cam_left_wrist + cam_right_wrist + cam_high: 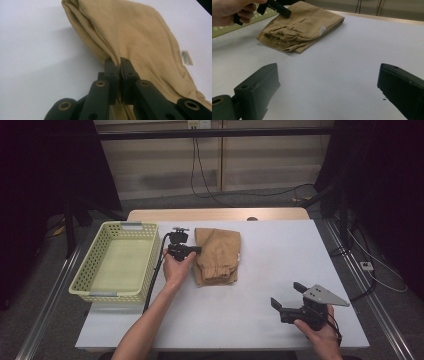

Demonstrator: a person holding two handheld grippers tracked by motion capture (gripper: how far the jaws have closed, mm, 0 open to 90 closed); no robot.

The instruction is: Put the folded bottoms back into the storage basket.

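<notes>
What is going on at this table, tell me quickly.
A person works with a gripper in each hand. The left gripper has its fingers shut on the edge of the folded tan garment, which lies on the white table beside the yellow basket. The right gripper is open over bare table, apart from the garment.

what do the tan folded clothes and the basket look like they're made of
Clothes: soft matte woven or knit fabric, probably cotton; it creases, gathers at an elastic-looking band and bears a small sewn label. Basket: pale yellow-green moulded plastic, judging by its stiff latticed walls and smooth rim.
</notes>
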